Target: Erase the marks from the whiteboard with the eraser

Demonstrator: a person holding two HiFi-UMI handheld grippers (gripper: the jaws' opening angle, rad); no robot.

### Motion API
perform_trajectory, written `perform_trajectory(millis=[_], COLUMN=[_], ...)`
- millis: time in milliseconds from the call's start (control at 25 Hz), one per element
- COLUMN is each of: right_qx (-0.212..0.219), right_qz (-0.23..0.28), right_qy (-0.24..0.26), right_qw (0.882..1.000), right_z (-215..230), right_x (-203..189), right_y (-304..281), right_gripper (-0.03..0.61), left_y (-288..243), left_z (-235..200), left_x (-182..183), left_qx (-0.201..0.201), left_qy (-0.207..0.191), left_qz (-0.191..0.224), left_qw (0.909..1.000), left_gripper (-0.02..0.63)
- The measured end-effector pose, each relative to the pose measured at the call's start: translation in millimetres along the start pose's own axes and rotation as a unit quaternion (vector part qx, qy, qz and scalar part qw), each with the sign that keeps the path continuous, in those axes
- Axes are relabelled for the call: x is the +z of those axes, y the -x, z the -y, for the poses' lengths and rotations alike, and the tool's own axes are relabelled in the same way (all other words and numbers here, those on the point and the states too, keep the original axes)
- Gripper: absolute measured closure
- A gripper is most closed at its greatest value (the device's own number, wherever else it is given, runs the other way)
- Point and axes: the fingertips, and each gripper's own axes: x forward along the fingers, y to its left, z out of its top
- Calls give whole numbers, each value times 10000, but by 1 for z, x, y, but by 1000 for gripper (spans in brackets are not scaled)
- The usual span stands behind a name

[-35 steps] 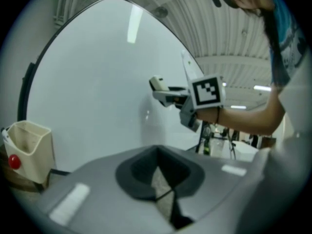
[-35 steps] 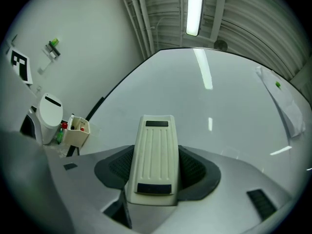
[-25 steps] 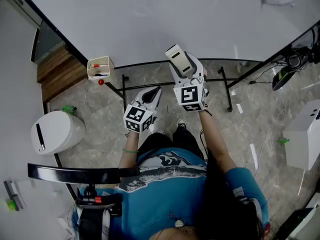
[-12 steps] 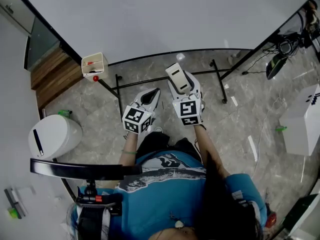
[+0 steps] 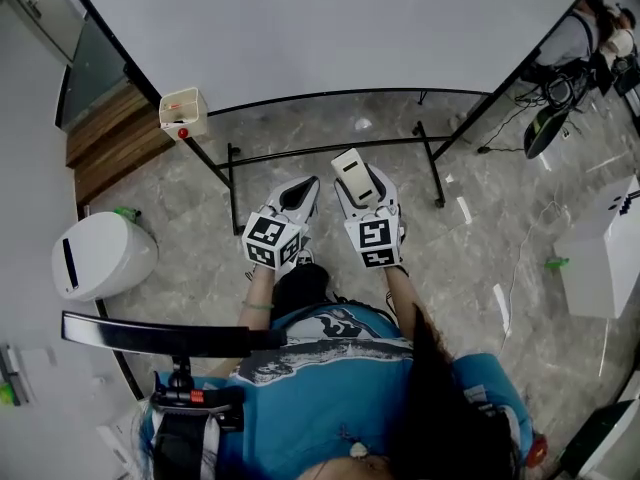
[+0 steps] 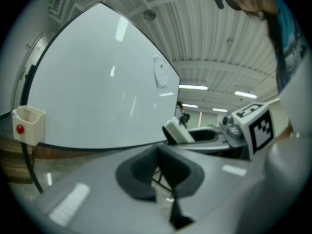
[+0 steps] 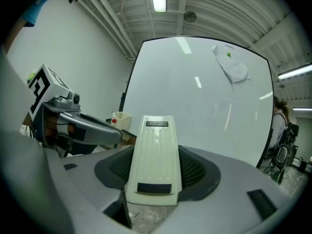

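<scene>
We hold the cream eraser [image 7: 155, 160] pinched in our right gripper [image 5: 362, 190], clear of the whiteboard [image 5: 330, 28] on the far side, while our left gripper [image 5: 300, 196], just beside it, has its jaws pressed together on nothing.

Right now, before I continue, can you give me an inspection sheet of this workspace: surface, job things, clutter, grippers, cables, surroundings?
Surface: whiteboard looks clean; no marks seen in any view.
Job's things: eraser held clear of the board, over the floor.
Clutter: pale sheet stuck near the board's top; cream holder box at its lower left edge.
Grippers: right gripper has its fingers shut on the eraser; left gripper is shut, with nothing between its fingers.
Cables: tangle of cables on the floor by the board's right end.
Surroundings: stone-pattern floor, white bin at left, white box at right.
</scene>
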Motion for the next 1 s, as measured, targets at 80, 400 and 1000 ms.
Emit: perform_trajectory(millis=[80, 400, 1000], right_qx=[112, 576, 819], right_qz=[-14, -154, -135], right_qy=[-16, -52, -560], right_qw=[9999, 9982, 9950], right_z=[-5, -38, -80], right_x=[-10, -55, -78], right_y=[26, 124, 188], right_gripper=[314, 314, 314], left_y=[10, 57, 125], left_z=[25, 125, 179], left_x=[-8, -52, -79], left_qx=[69, 297, 560], left_qy=[82, 259, 92], left_qz=[12, -192, -572], left_qw=[9999, 9990, 9967], left_gripper=[611, 611, 611])
